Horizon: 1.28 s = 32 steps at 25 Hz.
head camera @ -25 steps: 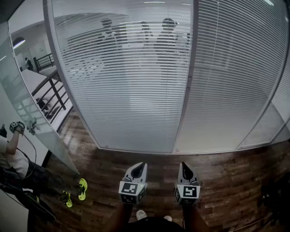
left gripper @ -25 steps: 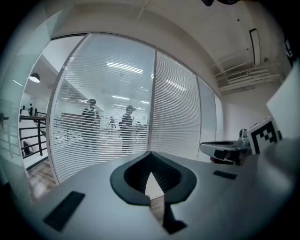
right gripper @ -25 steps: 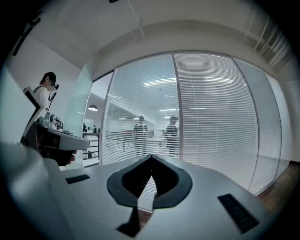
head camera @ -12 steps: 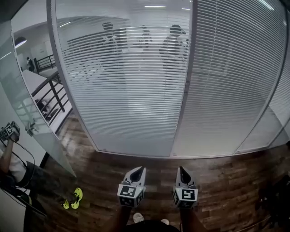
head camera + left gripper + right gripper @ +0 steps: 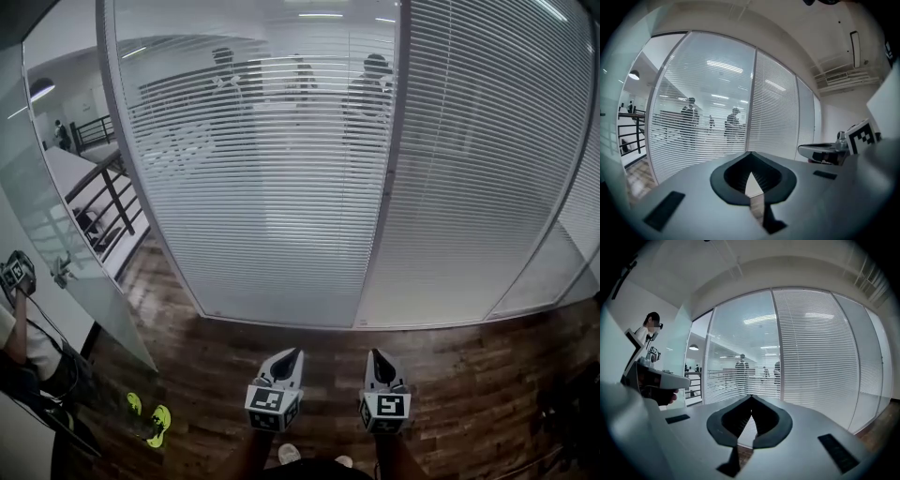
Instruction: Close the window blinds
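Observation:
White slatted blinds hang behind a glass wall ahead. The left panel's blinds have their slats turned open, so people show through. The right panel's blinds look nearly opaque. A grey frame post divides them. My left gripper and right gripper are held low, side by side, well short of the glass. Both are shut with nothing in them. The left gripper view shows its jaw tips meeting against the blinds. The right gripper's tips meet too.
A person stands at the left edge holding a marker-cube gripper, beside an angled glass partition. Two people are behind the glass, with a dark railing at the left. Wood floor runs to the wall; a dark object sits lower right.
The figures behind the glass have walked to the right. The person at the left has lowered the raised arm and shifted their feet. Both grippers sit about where they were.

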Motion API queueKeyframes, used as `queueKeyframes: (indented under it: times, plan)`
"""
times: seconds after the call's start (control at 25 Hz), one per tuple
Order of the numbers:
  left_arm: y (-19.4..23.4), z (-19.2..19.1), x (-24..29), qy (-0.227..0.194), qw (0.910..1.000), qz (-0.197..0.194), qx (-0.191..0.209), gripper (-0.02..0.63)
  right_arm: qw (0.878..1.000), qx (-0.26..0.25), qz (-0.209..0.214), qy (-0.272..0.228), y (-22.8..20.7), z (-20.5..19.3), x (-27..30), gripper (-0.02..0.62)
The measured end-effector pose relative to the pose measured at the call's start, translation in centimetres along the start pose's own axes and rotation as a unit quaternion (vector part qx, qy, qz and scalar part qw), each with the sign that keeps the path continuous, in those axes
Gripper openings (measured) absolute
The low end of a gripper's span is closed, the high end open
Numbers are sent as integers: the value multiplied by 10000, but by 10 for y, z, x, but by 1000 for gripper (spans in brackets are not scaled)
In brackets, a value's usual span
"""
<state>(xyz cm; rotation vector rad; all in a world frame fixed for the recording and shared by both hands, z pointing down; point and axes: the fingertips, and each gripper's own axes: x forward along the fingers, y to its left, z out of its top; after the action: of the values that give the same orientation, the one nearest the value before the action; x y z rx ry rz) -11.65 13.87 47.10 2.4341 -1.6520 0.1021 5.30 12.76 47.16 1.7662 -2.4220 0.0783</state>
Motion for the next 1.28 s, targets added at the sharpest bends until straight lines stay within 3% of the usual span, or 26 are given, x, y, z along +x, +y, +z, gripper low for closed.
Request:
queueKeyframes:
  times: [0.24,0.8,1.28]
  plan:
    - [3,5,-3,16,10000,-33,1,0,9985,-402,-257,-272,5,8,-2,2]
    - [33,8,10,2,9996,-241,126,0,9995,-145,-199,-181,24,6,27,2]
    - [53,23,35,-95,9987,-412,288,0,9989,-106,-460,-80,21,3,46,2]
